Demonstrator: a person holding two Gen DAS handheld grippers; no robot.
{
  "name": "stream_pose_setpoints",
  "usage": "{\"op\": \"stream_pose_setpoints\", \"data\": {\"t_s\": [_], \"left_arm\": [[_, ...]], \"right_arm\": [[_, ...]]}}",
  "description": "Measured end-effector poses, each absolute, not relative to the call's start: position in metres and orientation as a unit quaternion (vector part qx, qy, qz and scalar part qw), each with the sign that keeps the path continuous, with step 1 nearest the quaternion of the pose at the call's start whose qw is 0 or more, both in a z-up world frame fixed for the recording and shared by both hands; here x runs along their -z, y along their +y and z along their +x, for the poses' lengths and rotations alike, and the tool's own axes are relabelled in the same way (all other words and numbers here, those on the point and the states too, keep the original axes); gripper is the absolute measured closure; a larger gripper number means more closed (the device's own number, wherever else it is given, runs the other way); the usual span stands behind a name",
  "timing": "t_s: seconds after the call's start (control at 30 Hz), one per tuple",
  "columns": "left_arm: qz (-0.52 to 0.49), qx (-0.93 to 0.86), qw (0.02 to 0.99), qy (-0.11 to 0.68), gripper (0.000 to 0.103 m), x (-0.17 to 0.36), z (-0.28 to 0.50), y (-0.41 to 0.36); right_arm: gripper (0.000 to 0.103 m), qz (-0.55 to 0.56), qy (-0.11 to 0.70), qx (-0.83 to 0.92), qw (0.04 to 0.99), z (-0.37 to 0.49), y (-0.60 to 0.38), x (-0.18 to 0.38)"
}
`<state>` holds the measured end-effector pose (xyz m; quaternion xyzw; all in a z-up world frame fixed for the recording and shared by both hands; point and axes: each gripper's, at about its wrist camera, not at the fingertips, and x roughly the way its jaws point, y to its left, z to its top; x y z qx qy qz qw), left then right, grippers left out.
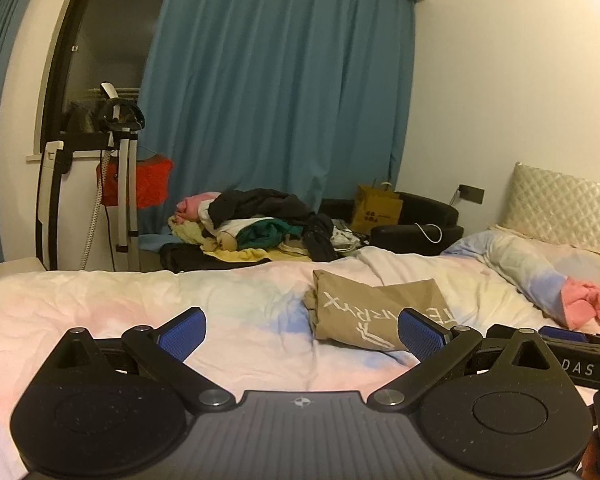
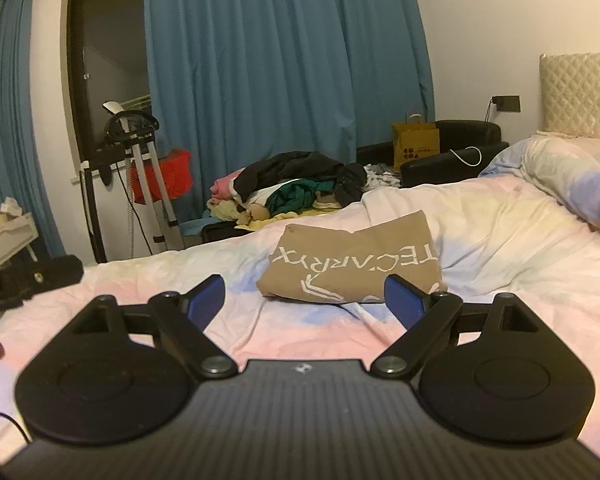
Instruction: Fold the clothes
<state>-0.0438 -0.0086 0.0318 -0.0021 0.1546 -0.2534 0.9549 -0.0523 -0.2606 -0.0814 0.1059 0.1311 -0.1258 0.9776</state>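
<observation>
A folded tan shirt (image 1: 376, 312) with white lettering lies on the pastel bedspread (image 1: 100, 304); the right wrist view shows the same tan shirt (image 2: 352, 260) just ahead of the fingers. My left gripper (image 1: 302, 330) hovers above the bedspread, open, with nothing between its blue pads; the shirt sits ahead and to its right. My right gripper (image 2: 304, 294) is open too, empty, with the shirt's near edge a short way beyond its fingertips. A heap of unfolded clothes (image 1: 256, 224) lies beyond the bed's far side, seen from the right as the clothes heap (image 2: 296, 188).
Blue curtains (image 1: 276, 80) hang behind. A garment steamer stand (image 1: 120, 168) and a red item (image 1: 152, 184) stand at the left. A brown paper bag (image 2: 416, 146) rests on a black chair (image 2: 460, 148). Pillows (image 1: 540, 272) and a headboard (image 2: 580, 96) are at the right. The right gripper's body (image 1: 560, 340) shows at the left view's edge.
</observation>
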Motion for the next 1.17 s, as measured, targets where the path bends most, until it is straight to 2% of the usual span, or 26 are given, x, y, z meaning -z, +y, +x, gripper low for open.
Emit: {"op": "stream_pose_setpoints", "data": {"t_s": [1.17], "left_arm": [[0.015, 0.253, 0.953, 0.164, 0.0, -0.027, -0.047, -0.017]], "right_arm": [[0.015, 0.108, 0.142, 0.129, 0.975, -0.053, -0.257, 0.083]]}}
